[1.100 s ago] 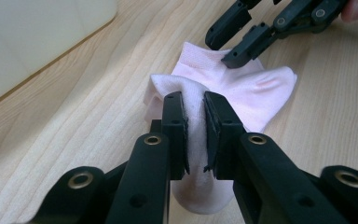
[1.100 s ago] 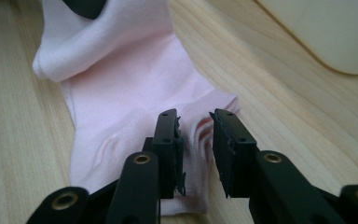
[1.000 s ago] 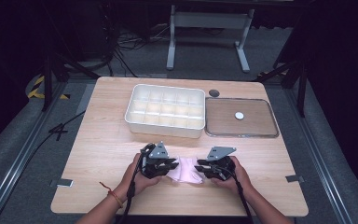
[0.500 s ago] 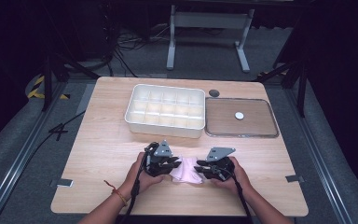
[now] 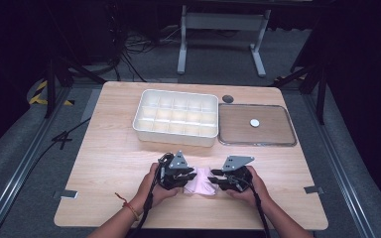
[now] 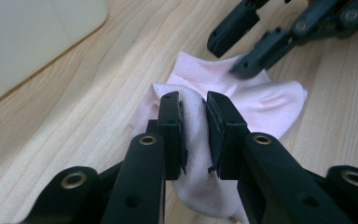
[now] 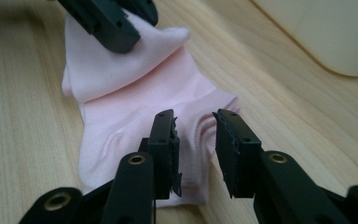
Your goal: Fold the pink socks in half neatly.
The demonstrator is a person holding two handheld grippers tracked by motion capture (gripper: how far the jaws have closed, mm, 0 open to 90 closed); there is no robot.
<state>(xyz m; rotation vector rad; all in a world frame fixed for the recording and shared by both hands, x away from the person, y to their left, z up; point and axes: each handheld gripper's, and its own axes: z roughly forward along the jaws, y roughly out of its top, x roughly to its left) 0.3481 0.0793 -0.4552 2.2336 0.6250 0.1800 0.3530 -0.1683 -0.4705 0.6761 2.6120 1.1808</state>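
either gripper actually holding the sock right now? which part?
Left gripper pinches a raised fold at one end of the pink sock. Right gripper straddles the other end, jaws just opening, no grip.

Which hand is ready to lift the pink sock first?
The left. The left gripper already pinches a fold of the pink sock between its fingers. The right gripper has just been opening; its fingers straddle the sock's edge without pressing it.
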